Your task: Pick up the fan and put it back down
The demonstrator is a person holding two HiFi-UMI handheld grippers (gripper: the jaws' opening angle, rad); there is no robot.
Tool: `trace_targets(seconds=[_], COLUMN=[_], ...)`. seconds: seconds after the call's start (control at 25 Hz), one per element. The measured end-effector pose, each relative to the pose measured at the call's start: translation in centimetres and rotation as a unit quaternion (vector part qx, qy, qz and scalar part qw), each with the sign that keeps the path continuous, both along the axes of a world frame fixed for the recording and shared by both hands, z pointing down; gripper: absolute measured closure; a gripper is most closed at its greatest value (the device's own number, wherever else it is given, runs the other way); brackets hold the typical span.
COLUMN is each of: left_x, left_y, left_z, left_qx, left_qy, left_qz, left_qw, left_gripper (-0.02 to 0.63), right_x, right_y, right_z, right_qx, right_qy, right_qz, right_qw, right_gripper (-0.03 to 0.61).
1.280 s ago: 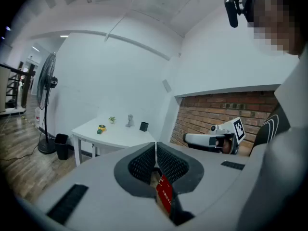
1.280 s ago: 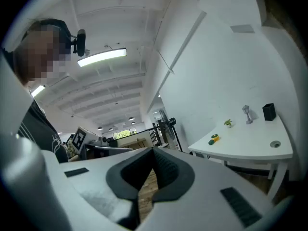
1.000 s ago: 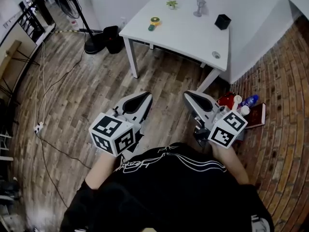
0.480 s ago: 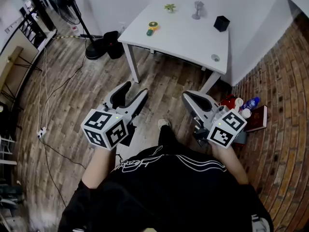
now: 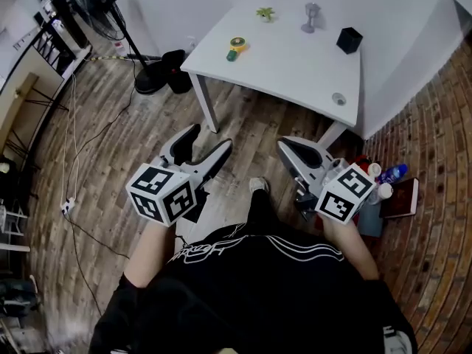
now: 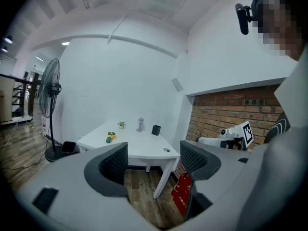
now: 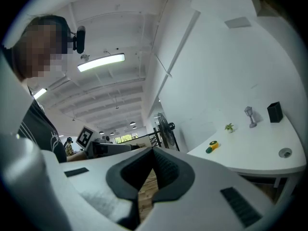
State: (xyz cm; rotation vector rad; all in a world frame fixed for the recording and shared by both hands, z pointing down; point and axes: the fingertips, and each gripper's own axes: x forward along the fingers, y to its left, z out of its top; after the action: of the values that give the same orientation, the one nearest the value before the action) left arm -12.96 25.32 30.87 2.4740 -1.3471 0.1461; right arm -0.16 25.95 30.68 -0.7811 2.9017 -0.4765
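A small yellow and green hand fan (image 5: 236,47) lies near the left edge of the white table (image 5: 295,65), far ahead of both grippers. It also shows in the left gripper view as the fan (image 6: 111,136) and in the right gripper view as the fan (image 7: 211,147). My left gripper (image 5: 208,140) hangs over the wooden floor; its jaws are opening and nothing is between them (image 6: 154,160). My right gripper (image 5: 285,146) is shut and empty (image 7: 153,151), level with the left one and short of the table's near leg.
On the table stand a little plant (image 5: 264,12), a grey figurine (image 5: 310,13) and a black cup (image 5: 349,39). A tall standing fan (image 5: 99,6) and a black bag (image 5: 177,61) are at the table's left. Bottles and a red book (image 5: 391,179) sit on the brick floor at the right. A cable (image 5: 70,205) runs along the floor.
The left gripper's jaws went from shut to wide open. Both grippers and the person moved forward, toward the table.
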Motion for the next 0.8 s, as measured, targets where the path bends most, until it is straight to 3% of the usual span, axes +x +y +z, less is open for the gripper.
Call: trace_targets(seconds=[0.8], left_x=[2.6], left_y=[-28.1], left_z=[5.3], left_qx=[-0.089], left_qy=[-0.036], left_qz=[-0.02], left_qw=[0.9952], left_gripper=[0.273], right_x=[4.2], right_y=[-28.3], right_z=[1.5], right_qx=[-0.044], right_qy=[0.001], right_qz=[0.016], right_qw=[0.999], right_gripper=[0.579])
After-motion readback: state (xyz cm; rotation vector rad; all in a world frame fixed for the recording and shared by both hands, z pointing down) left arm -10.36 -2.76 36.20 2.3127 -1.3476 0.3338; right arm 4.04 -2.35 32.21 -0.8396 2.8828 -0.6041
